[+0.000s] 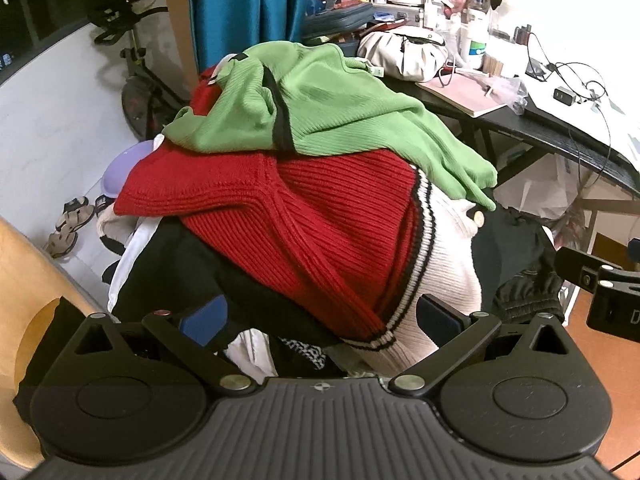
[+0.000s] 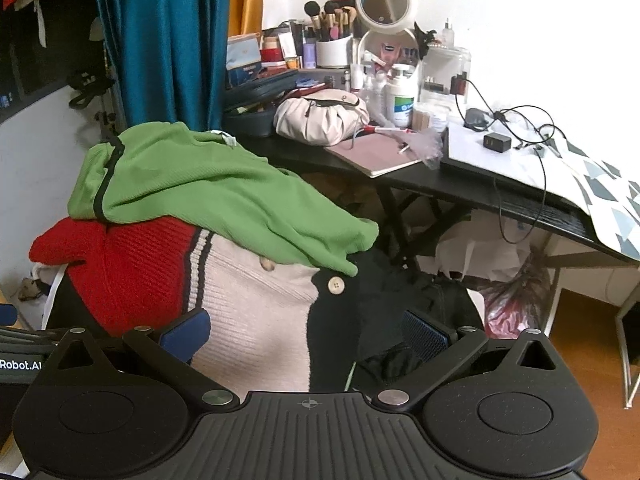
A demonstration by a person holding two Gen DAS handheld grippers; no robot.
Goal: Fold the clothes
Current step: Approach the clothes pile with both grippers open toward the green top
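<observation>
Both hand-held grippers [image 1: 320,316] [image 2: 306,332] gape empty — clothes pile [image 1: 320,208] hides its support.

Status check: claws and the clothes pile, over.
Left claw open, right claw open, both empty. Green sweater tops pile, red knit beneath. Nothing folded yet.

We see bright light blowing out the white wall [image 2: 520,20] (possibly daylight); fisheye bending curves the edges, the left background stays dim, focus looks sharp.
</observation>
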